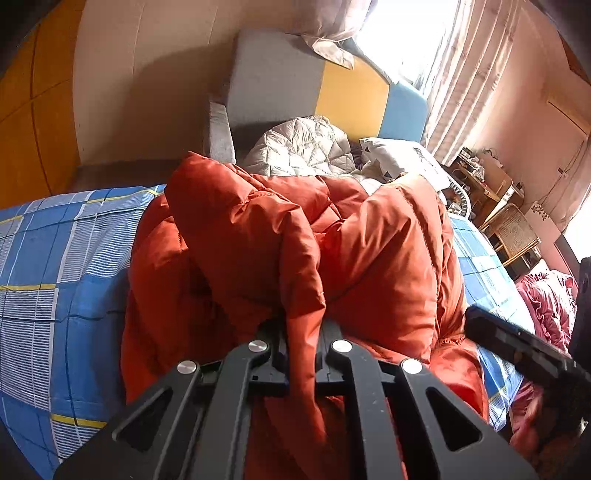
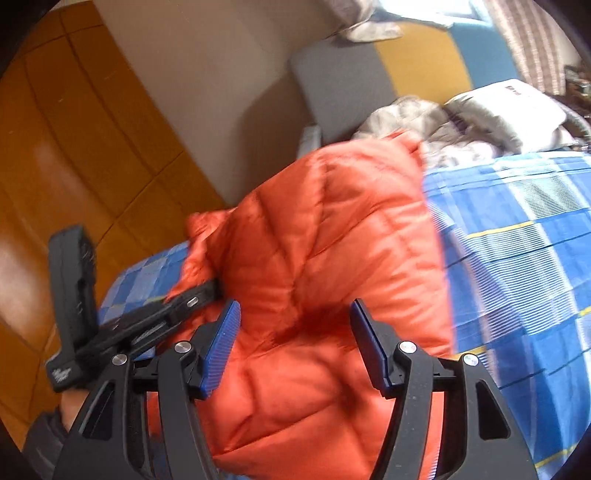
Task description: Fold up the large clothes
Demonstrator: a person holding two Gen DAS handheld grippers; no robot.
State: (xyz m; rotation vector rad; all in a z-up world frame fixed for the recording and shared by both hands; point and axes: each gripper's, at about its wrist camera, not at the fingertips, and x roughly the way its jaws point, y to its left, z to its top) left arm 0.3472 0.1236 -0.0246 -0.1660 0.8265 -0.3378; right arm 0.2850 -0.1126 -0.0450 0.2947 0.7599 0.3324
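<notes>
Window glare, fisheye-dark corners — right wrist view motion-blurred

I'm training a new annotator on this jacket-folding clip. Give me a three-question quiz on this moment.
1. True or false: the left gripper is shut on a fold of the orange down jacket.
2. The right gripper is: A) open above the jacket, B) clamped on the pillow, C) out of view.
3. What does the jacket lie on?

Key: 1 true; 2 A; 3 the blue checked bedsheet.
</notes>
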